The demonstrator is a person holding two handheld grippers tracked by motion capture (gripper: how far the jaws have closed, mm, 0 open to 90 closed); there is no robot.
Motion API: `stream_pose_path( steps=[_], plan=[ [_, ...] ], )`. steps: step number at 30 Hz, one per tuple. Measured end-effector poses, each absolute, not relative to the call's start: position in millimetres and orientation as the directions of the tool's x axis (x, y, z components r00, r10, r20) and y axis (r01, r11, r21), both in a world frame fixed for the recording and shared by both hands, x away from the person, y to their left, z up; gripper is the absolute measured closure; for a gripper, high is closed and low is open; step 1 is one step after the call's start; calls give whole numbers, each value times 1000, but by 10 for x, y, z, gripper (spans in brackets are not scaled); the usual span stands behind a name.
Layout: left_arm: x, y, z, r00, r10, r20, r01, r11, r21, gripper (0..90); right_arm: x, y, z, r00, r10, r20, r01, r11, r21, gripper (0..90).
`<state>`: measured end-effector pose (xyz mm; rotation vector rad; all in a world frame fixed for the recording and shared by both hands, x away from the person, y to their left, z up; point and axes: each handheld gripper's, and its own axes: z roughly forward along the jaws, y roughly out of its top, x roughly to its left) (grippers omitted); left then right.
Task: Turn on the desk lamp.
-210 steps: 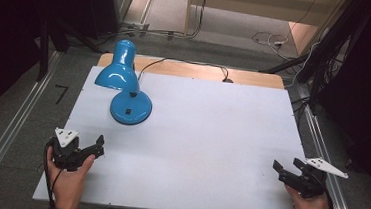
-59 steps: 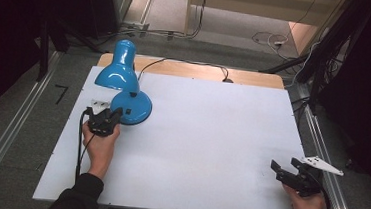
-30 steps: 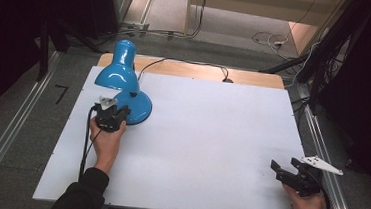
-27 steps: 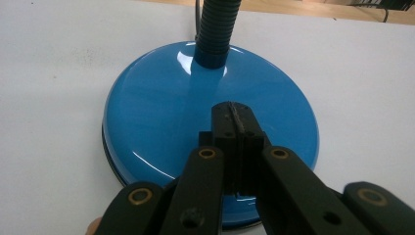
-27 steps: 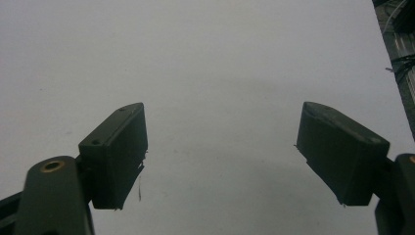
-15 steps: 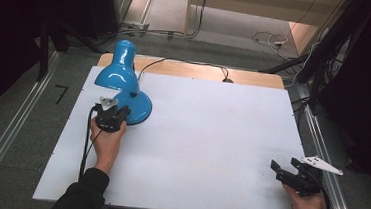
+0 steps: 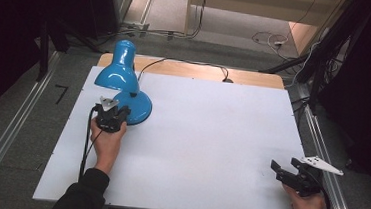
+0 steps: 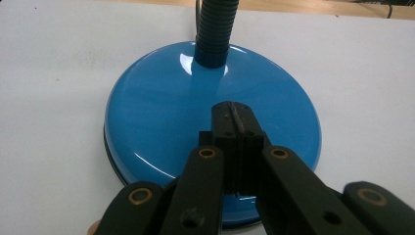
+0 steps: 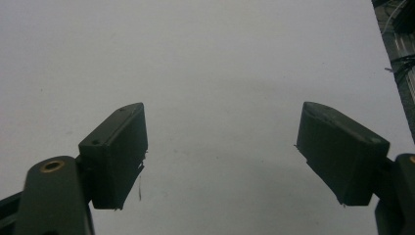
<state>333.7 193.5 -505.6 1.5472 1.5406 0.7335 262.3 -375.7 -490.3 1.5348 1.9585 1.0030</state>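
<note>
1. Since the earliest frame, the left tool (image 7: 118, 113) has travelled from the table's (image 7: 211, 136) near-left corner to the blue lamp's base (image 8: 161, 112); the right tool (image 7: 288, 174) has kept its place.
2. Left tool: jaws pressed together, nothing between them, tips resting over the base's top, probably on its switch, which they hide.
3. Press straight down and gently, so the base does not slide.
4. Lamp: far-left of the table, shade (image 7: 120, 72) drooping over the base.
5. Right tool: spread, empty, near-right corner.
</note>
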Motion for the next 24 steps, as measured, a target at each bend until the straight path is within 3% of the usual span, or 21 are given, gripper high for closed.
stream_pose_path(
  steps=[24],
  plan=[
    [3328,1917,-5065,92,991,-102,505,42,862,900,2618,-3756,-4900,-274,958,83,627,112,771,175]
  ],
)
